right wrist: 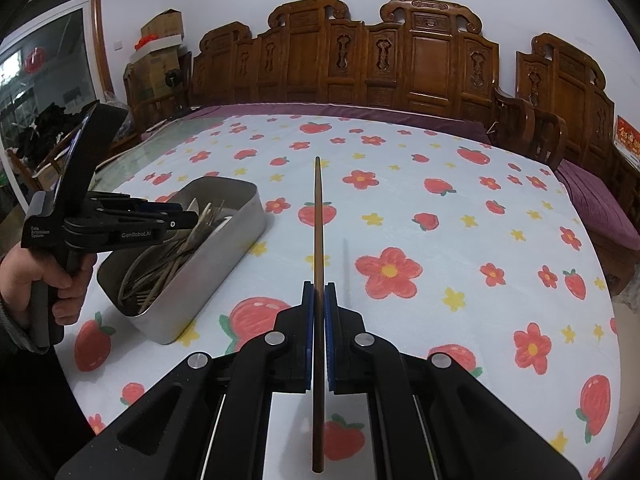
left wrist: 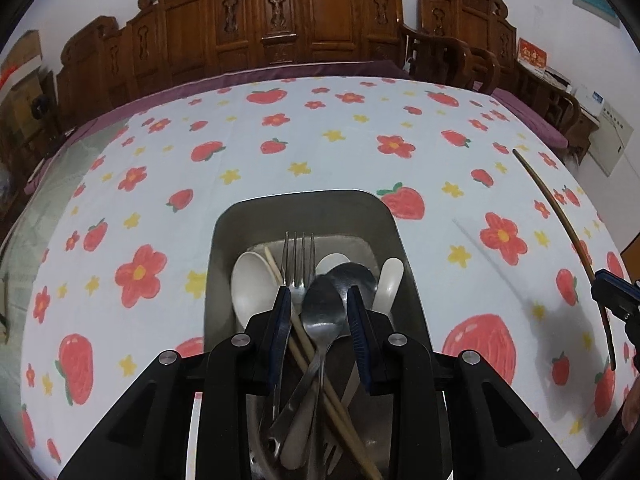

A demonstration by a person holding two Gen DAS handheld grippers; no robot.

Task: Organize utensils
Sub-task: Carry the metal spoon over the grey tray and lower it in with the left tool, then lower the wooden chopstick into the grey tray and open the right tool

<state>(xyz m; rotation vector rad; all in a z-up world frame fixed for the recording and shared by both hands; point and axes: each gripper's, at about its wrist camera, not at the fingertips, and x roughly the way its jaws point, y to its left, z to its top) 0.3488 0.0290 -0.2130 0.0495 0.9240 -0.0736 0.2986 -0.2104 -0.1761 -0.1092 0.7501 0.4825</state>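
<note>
Right claw (right wrist: 319, 292) grips chopstick (right wrist: 318, 220); left claw (right wrist: 188, 218) reads "GenRobot.AI".

A table (right wrist: 224, 132) carries a white cloth (right wrist: 420, 216) printed with strawberries and flowers. Directly on the cloth sits a metal tin (right wrist: 244, 220), toward the cloth's left side in the right wrist view, with cutlery inside.

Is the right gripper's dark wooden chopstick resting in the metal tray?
No: the right gripper holds the dark wooden chopstick over the tablecloth, apart from the metal tray.
</note>
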